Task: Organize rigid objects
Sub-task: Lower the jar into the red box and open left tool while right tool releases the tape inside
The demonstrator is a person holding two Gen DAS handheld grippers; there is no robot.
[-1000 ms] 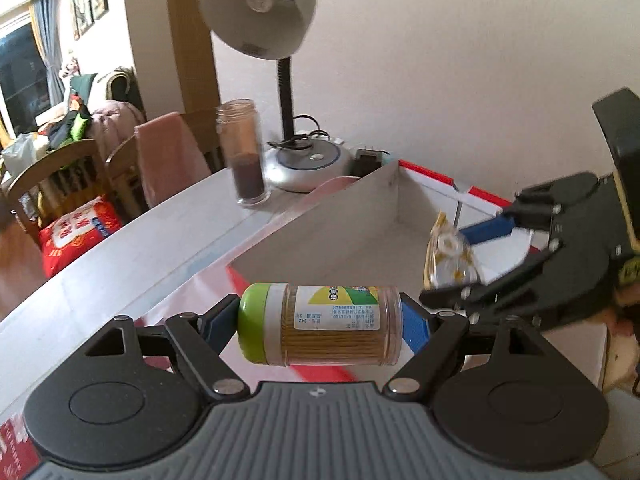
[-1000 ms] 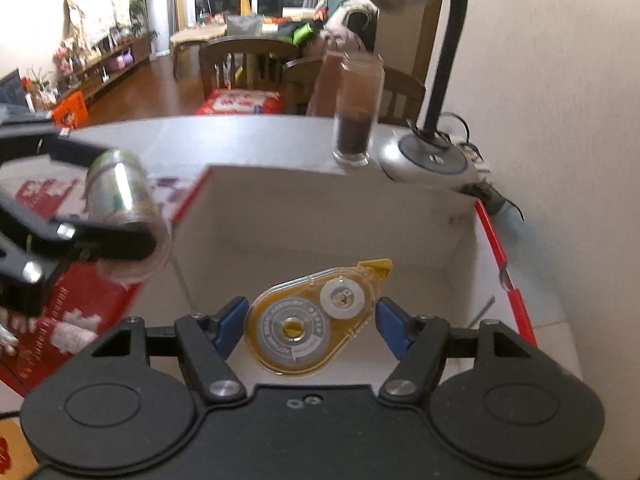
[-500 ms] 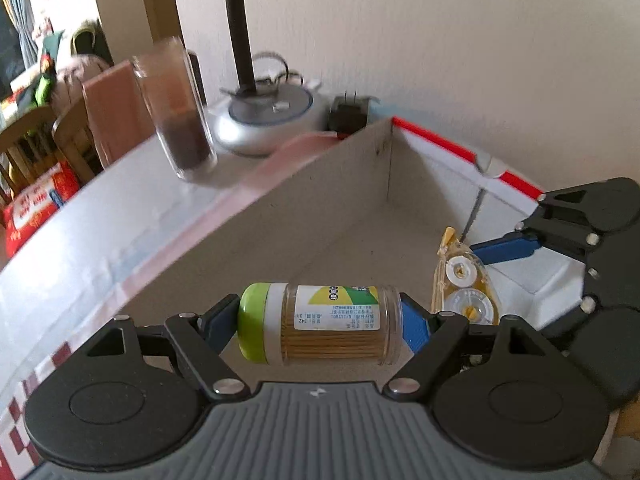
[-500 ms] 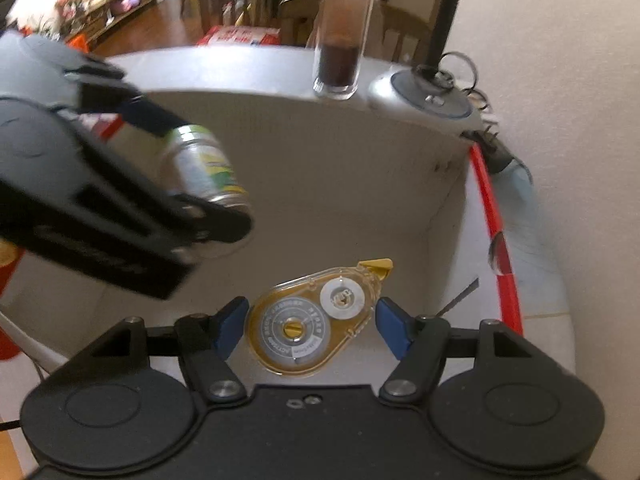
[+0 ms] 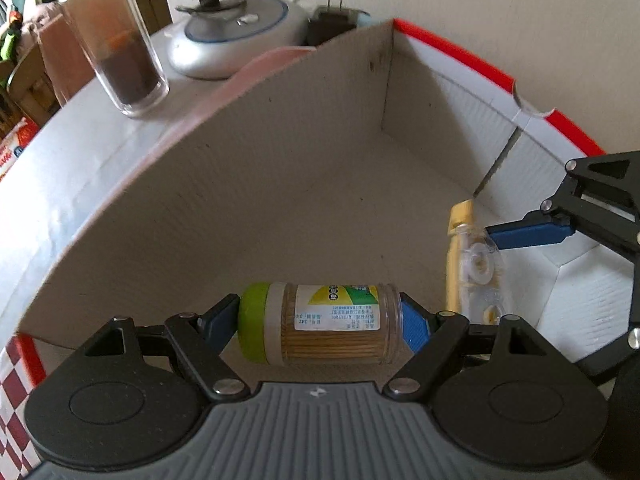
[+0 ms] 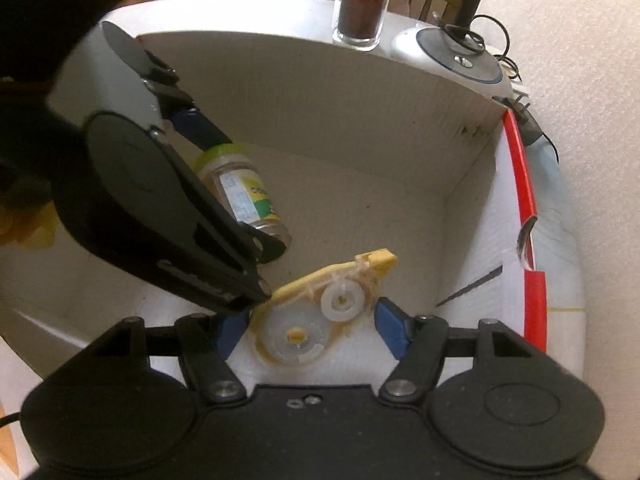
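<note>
My jar (image 5: 320, 330): green cap, yellow-green label
My tape dispenser (image 6: 316, 312): clear yellow
Box (image 5: 280, 184): beige inside, red rim

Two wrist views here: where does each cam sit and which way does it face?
Left wrist: on the left gripper, looking steeply down into the cardboard box; its fingers clamp the toothpick jar.
Right wrist: on the right gripper, also tilted down into the box, correction tape dispenser between its fingers; the left gripper crosses at left.
Shared: box, jar, dispenser, glass, lamp base.
</note>
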